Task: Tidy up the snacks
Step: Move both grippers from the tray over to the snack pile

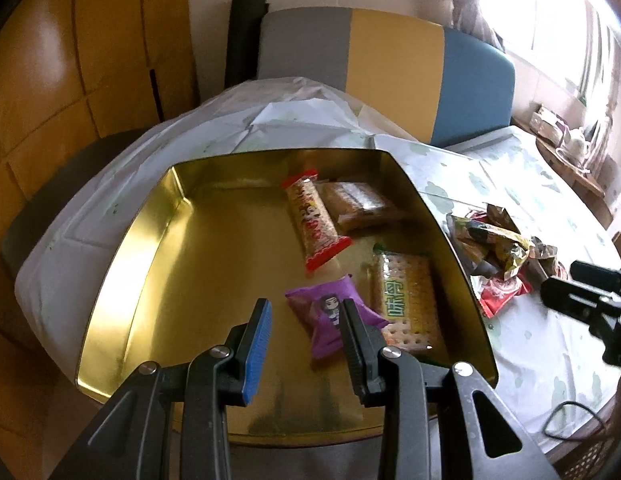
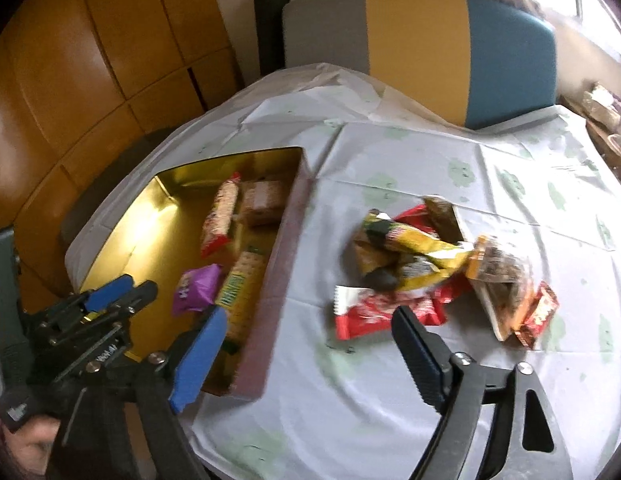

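Bare gold floor (image 1: pixel 198 280) along tin's left wall (image 1: pixel 122 264).

Your left gripper (image 1: pixel 306 328), black angular linkage arms, silver round screws at the pivots, one ribbed blue pad (image 1: pixel 257 350) facing a ribbed black one, your right gripper (image 2: pixel 310 354) the same build, blue tape wrapping one finger (image 2: pixel 198 360).

One gold tin (image 1: pixel 122 264). Four snack packets inside: red-ended bar (image 1: pixel 314 226), brown pack (image 1: pixel 360 204), green cracker pack (image 1: pixel 406 300), purple pouch (image 1: pixel 330 316). One loose pile (image 2: pixel 442 268) alongside, uncountable.
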A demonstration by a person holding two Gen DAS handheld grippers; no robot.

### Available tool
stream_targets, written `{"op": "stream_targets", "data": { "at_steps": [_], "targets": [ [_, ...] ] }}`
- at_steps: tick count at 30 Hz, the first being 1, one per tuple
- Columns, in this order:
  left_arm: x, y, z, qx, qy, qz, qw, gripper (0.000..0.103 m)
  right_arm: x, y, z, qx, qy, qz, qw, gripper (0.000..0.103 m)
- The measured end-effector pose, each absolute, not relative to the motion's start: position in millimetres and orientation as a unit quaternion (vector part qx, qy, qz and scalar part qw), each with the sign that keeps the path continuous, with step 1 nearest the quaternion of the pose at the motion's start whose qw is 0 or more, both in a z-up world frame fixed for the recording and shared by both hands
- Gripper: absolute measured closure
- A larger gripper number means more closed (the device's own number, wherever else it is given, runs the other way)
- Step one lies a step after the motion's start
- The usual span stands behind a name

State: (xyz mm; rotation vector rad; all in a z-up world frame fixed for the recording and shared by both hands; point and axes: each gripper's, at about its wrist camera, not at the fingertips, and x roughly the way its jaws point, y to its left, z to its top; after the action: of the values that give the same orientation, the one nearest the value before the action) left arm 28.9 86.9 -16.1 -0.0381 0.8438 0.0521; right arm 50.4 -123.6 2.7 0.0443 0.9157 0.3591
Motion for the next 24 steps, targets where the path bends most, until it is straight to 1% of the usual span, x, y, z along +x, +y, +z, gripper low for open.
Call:
{"op": "stream_targets", "data": {
  "at_steps": [13, 24],
  "targets": [
    [26.6, 56.9, -4.5, 0.027, 0.395, 0.001, 0.918, 0.068, 59.3, -222.2, 7.3, -0.036, 0.435, 0.071, 0.897, 0.016],
    [30.2, 36.1, -2.5, 0.055, 0.399, -0.01, 0.915, 0.068, 75.2, -309.0, 8.6, -0.083, 0.43, -0.011, 0.899, 0.015]
  ]
}}
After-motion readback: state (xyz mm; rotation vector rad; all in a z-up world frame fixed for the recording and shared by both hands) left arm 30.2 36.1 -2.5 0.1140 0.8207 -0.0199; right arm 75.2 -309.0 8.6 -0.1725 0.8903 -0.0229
